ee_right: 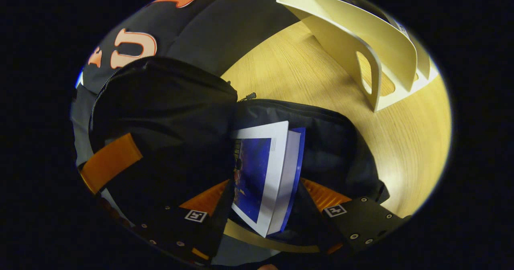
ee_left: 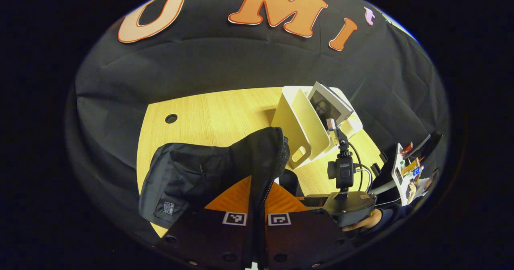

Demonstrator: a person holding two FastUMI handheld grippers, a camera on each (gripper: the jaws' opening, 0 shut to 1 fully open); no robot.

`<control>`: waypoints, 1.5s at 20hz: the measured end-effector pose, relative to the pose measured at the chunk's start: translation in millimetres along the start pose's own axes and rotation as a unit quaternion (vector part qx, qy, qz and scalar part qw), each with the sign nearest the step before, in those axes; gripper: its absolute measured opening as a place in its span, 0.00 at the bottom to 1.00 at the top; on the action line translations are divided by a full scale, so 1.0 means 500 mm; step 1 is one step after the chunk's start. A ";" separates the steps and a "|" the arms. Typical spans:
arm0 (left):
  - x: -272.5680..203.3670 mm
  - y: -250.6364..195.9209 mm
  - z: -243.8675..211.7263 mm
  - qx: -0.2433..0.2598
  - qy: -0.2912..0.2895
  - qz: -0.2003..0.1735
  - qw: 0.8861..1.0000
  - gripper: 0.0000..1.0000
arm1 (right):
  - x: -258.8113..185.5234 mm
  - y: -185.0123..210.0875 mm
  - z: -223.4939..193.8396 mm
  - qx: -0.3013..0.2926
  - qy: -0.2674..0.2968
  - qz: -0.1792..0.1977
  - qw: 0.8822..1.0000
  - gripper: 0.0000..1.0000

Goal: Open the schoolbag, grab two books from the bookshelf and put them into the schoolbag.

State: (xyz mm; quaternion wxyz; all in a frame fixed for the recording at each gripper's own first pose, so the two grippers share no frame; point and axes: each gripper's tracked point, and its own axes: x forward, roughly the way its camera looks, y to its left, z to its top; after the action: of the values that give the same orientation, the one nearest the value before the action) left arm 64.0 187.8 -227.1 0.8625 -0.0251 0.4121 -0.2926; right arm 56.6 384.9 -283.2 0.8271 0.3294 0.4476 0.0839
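Left gripper (ee_left: pixel 257 221), jaws clamped on the bag (ee_left: pixel 209 169) flap, holds it open; right gripper (ee_right: pixel 265 217), jaws apart around the book (ee_right: pixel 261 177), which sits lower centre, pointing into the bag

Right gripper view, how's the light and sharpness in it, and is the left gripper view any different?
Right gripper view: the table is brightly lit and the white bookshelf casts a soft shadow, while the schoolbag interior is dark, though the blue book reads clearly. Left gripper view: even light, strong fisheye bending of the table edge, and the left tongs gripping the bag flap sit near and soft.
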 end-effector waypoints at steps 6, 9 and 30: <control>0.009 -0.004 -0.005 -0.007 0.007 0.017 1.000 0.05 | -0.066 -0.044 0.023 -0.063 0.010 -0.035 0.997 0.98; 0.012 -0.004 -0.009 -0.002 0.010 0.026 1.000 0.06 | -0.107 -0.064 0.027 -0.094 0.015 -0.054 0.994 0.98; 0.034 -0.030 -0.029 -0.014 0.021 0.060 0.998 0.05 | -0.423 -0.214 0.273 -0.236 0.023 -0.201 0.950 0.99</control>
State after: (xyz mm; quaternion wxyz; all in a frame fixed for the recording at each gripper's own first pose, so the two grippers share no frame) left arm 54.4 169.5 -244.3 0.8693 -0.0064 0.4347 -0.2352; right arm 24.8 146.8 -152.6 0.8703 0.0258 0.4912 0.0263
